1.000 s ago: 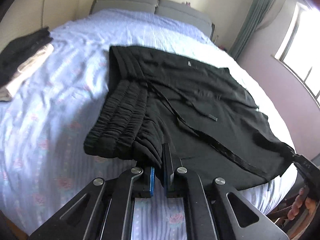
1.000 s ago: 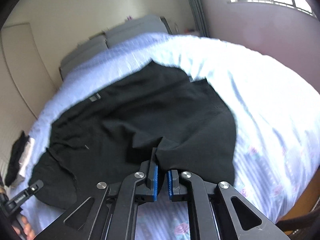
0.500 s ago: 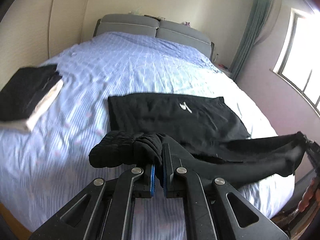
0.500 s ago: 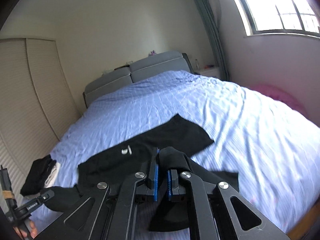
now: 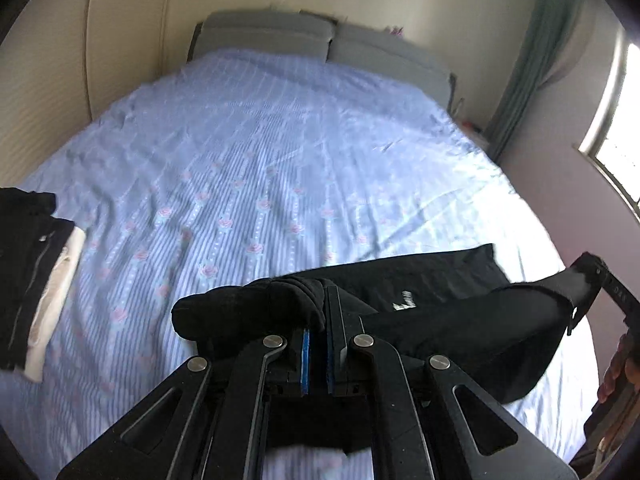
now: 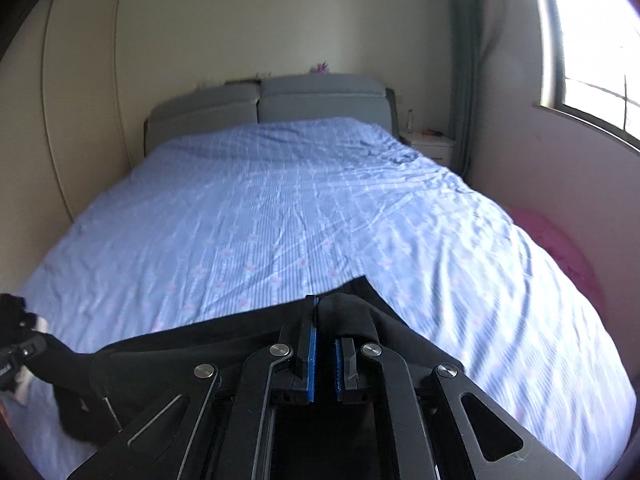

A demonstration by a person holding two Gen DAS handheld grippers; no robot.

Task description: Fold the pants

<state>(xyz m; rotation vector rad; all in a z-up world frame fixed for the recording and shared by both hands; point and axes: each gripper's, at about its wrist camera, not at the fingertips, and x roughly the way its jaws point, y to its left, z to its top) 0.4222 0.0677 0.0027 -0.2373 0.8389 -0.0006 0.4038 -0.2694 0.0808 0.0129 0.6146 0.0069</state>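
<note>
While each claw pinches black pants (image 5: 460, 320) held stretched just above the near edge of the bed (image 5: 280, 184), left claw (image 5: 317, 320) and right claw (image 6: 324, 320) should keep level and taut. Only the left view shows a folded clothes stack (image 5: 36, 280); only the right shows the nightstand (image 6: 430, 146).

A bed (image 5: 280, 152) covered by a blue striped sheet with small pink flowers is seen, backed by a grey headboard (image 6: 280, 100). A stack of folded clothes (image 5: 32, 280) is laid at its left edge. A green curtain (image 5: 532, 60), a window (image 6: 592, 40) and a white nightstand (image 6: 430, 146) are shown.
</note>
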